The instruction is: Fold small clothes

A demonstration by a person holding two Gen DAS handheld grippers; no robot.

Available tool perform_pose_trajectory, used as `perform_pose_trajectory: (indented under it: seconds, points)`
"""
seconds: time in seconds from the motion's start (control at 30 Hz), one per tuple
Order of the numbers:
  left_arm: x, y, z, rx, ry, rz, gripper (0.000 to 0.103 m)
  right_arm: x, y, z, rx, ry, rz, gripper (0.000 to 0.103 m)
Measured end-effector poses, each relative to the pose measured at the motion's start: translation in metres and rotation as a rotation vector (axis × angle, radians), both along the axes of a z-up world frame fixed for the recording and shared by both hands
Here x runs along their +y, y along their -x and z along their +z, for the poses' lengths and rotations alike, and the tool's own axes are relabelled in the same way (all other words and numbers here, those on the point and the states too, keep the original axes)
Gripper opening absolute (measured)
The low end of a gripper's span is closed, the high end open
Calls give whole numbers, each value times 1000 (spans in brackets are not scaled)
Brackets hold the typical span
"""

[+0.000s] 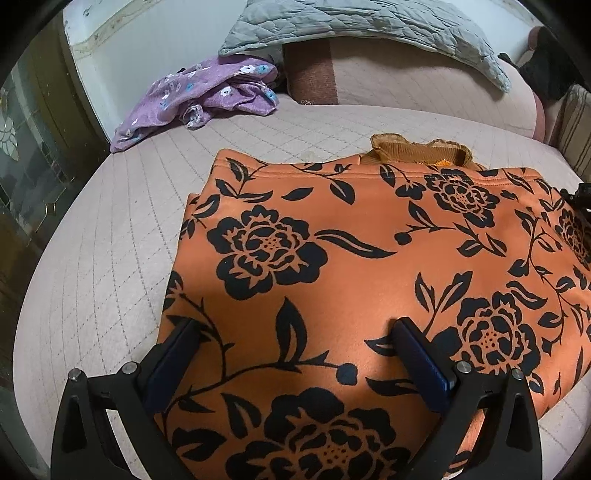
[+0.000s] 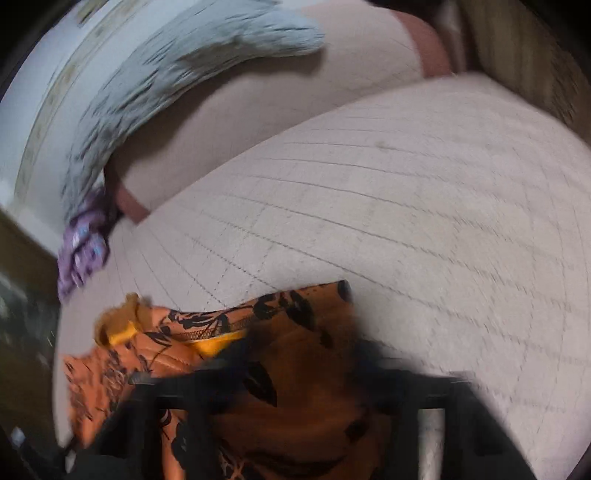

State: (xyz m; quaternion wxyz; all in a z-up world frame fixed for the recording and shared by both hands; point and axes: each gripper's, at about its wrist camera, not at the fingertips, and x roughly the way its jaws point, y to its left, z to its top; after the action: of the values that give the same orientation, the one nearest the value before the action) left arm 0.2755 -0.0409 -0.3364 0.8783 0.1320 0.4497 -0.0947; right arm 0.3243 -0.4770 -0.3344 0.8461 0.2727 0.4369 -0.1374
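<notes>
An orange garment with black flowers lies folded flat on the quilted bed, its ribbed mustard collar at the far edge. My left gripper is open, its blue-padded fingers spread just above the garment's near part, holding nothing. The right wrist view is heavily blurred by motion. There my right gripper is over a corner of the same orange garment; the cloth lies between its dark fingers, but the blur hides whether they pinch it.
A crumpled purple flowered garment lies at the bed's far left. A grey quilted blanket drapes over the headboard cushion. The pink quilted bed cover extends right. A glass-panelled door stands at the left.
</notes>
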Motion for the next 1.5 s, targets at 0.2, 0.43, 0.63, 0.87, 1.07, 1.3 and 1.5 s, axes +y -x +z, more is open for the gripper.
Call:
perform_pose_trajectory:
  seconds: [0.2,0.43,0.63,0.87,1.07,1.3,1.5]
  points:
    - [1,0,0,1,7,0,103,-11,5,24,-91,97,-122,11]
    - [5,1,2,10,16,3,103,-49,26,4,-117,-112,-280,15]
    - [9,7,20,-57,40,37,103,-20,65,59,-233,-38,-238,70]
    - [-7,24,26,-101,29,-8,103,62,93,53,-125,-51,-11,68]
    - [-9,30,5,22,11,20,103,98,115,12,55,-56,48,69]
    - [9,44,17,22,48,100,103,103,152,37,-84,-40,23,68]
    - [18,63,38,-48,60,119,103,125,150,42,-99,-13,115,68]
